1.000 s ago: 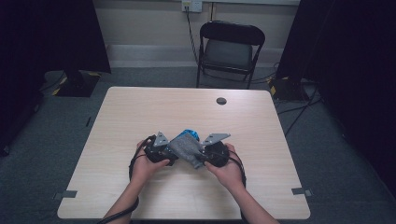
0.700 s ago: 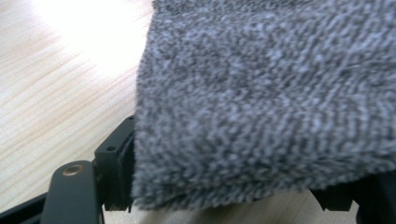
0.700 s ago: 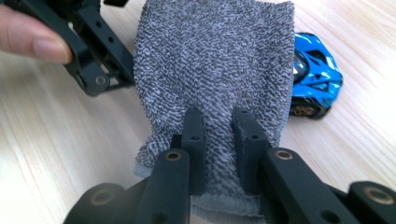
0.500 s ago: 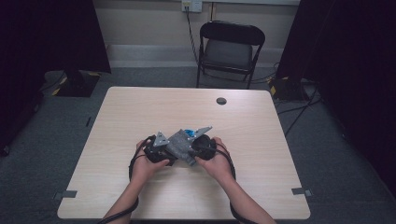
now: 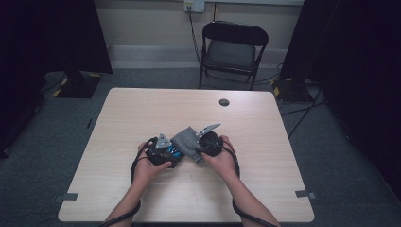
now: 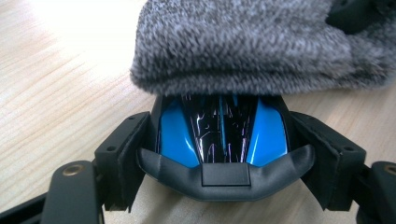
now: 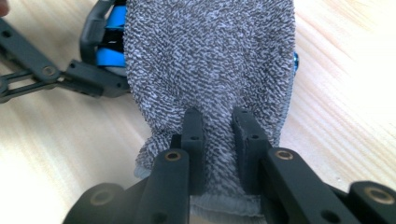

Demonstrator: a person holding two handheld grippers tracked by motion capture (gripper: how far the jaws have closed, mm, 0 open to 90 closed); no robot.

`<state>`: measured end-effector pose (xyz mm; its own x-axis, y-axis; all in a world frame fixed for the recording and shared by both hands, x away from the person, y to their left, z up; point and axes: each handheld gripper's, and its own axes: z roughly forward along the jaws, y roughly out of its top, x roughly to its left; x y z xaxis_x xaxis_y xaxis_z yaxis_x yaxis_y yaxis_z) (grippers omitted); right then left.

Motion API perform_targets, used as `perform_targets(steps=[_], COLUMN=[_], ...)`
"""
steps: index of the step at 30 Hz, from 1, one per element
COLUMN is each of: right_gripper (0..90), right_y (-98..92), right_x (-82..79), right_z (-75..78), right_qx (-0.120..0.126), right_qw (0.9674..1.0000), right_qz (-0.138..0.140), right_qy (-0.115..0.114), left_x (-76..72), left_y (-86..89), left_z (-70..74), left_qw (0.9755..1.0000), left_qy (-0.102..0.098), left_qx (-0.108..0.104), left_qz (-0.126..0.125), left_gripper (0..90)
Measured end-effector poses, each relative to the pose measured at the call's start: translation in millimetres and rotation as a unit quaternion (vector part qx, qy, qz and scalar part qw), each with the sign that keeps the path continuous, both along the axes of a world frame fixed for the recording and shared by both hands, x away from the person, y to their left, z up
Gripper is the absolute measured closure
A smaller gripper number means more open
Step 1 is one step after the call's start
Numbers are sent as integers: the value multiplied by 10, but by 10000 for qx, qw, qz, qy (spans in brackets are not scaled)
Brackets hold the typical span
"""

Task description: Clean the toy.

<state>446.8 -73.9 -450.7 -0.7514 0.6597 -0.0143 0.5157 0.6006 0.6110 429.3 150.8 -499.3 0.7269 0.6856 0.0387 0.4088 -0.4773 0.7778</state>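
Grey fuzzy sock (image 7: 210,70), at table (image 5: 142,113) centre, now drawn further over blue toy car (image 6: 219,135). Left gripper (image 6: 219,154) clamping car; right gripper (image 7: 217,126) pinching sock. Covering nearly complete.

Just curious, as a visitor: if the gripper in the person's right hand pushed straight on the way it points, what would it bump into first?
Probably the blue toy car under the grey sock that the right gripper pinches; depth is unclear.
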Motion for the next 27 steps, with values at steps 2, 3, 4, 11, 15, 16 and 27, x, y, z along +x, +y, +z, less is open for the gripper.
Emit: perform_targets(steps=[2,3,4,11,15,16,27], right_gripper=[768,768,768,768,768,768,764], right_y=[-7,-7,-21,-58,-118,-163,-349], right_x=[32,32,73,188,254,282,365], right_z=[4,4,2,-13,-36,-53,-129], right_qx=[-56,-56,-84,-200,-218,-189,-217], right_qw=[10000,10000,9999,9993,9985,9981,9960], right_qz=[-28,-28,-91,-296,-478,-562,-861], right_qy=[20,20,35,85,130,167,109], left_x=[1,0,-1,0,1,0,-2], left_y=[0,-1,-2,-2,-1,-2,-4], left_z=[0,0,0,0,0,0,-1], left_qw=[10000,10000,10000,10000,10000,10000,10000], left_qy=[1,-1,-4,-1,1,-1,-12], left_qx=[2,3,3,0,2,0,7], left_qz=[1,4,7,8,6,8,16], left_gripper=[245,245,245,245,245,245,245])
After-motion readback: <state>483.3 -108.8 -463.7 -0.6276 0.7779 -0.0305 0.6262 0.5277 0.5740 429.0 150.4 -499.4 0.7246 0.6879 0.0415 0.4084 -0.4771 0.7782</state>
